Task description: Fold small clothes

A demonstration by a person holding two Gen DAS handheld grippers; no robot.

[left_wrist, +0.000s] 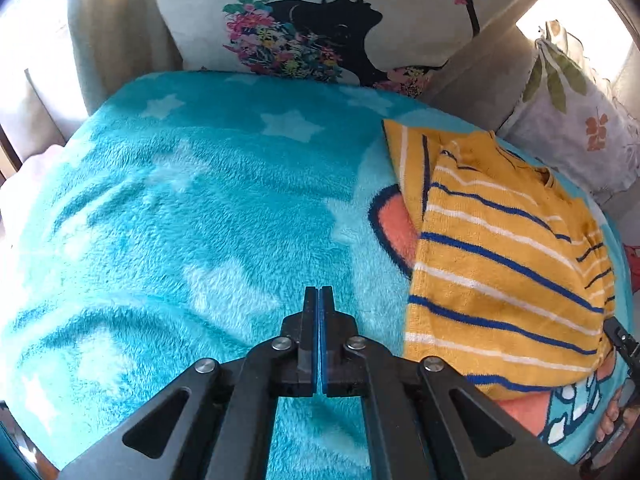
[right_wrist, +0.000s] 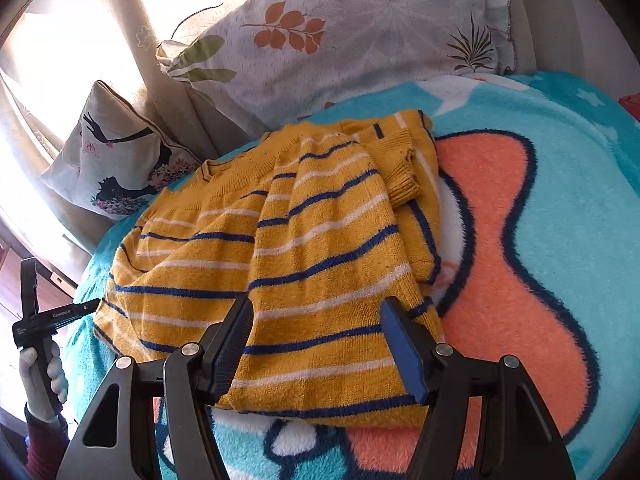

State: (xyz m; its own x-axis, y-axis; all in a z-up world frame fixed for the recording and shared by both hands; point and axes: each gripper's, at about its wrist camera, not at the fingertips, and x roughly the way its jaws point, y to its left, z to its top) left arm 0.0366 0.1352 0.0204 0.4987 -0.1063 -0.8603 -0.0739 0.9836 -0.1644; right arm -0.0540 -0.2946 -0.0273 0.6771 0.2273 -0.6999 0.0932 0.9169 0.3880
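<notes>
The yellow striped sweater [right_wrist: 280, 264] lies partly folded on the turquoise fleece blanket [left_wrist: 180, 200], one sleeve with its ribbed cuff [right_wrist: 402, 184] turned in over the body, the neckline [right_wrist: 216, 168] toward the pillows and the hem [right_wrist: 320, 412] toward the person. Its long axis runs from that near hem away to the collar, so it sits straight ahead of the right gripper [right_wrist: 316, 344], whose jaws stand wide apart, holding nothing, just over the hem's middle with one finger to each side. The left gripper [left_wrist: 319, 300] has its pads pressed together with nothing between them; it hangs over bare blanket, and in its view the sweater lies off to its right, its nearest side edge [left_wrist: 416, 288] just beside the fingers. In the right wrist view the left gripper shows at the sweater's far-left hem corner, near it but apart. The right hand is therefore the nearer, and I judge that a hem-to-collar fold would call for both to take the near corners. Open blanket lies to the sweater's left and over the orange cartoon patch [right_wrist: 520, 240] to its right; beyond the collar the leaf-print pillow [right_wrist: 340, 40] and the silhouette cushion [left_wrist: 320, 20] close in, leaving little room at that edge.
</notes>
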